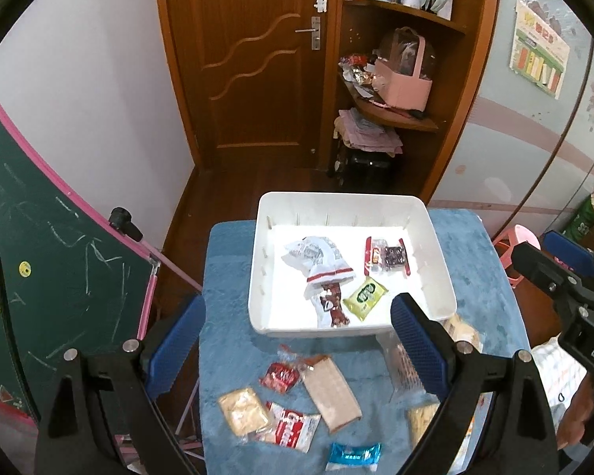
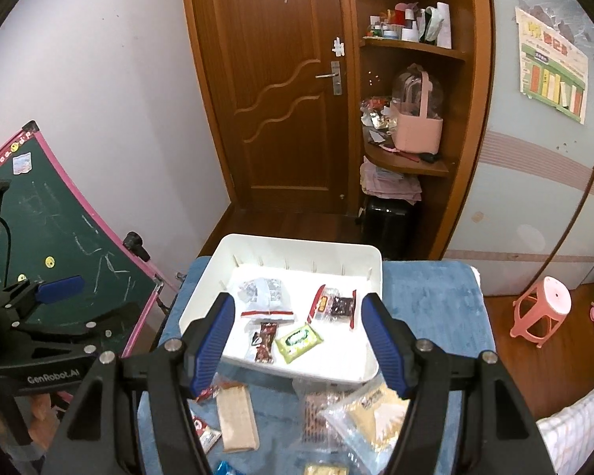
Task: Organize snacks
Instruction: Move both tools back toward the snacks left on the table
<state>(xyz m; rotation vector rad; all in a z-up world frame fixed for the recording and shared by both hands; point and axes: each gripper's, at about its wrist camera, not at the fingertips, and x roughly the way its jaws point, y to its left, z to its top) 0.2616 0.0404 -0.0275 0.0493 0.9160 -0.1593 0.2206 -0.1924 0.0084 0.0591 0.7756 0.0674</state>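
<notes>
Both claws hang empty above the blue plush-covered table [image 1: 475, 277]. The left gripper [image 1: 297, 340] stands with its blue ribbed pads wide apart; the right gripper [image 2: 297, 340] is spread less far, and nothing sits between either pair.

Ahead of both claws lies the white rectangular plastic bin [image 1: 265, 253], already holding a crumpled white printed wrapper [image 1: 313, 255], a green sachet [image 1: 365, 297], a dark brown-and-red packet [image 1: 332, 308] and a clear pack with red ends [image 1: 386, 257].

Below and between the left fingers wait loose snacks: a long tan wafer bar in clear film [image 1: 330, 394], a square pale cracker pack [image 1: 243, 409], a red-and-white pouch [image 1: 293, 427] and a blue-and-white sachet [image 1: 354, 455].

Under the right claw, clear crinkly bags [image 2: 370, 407] overlap (edges hard to separate), so a descent there may pinch two at once or only slippery film. The bar lies flat; closing across its length could crush it. The bin overhangs the table's far edge, so a nudge may tip it.
</notes>
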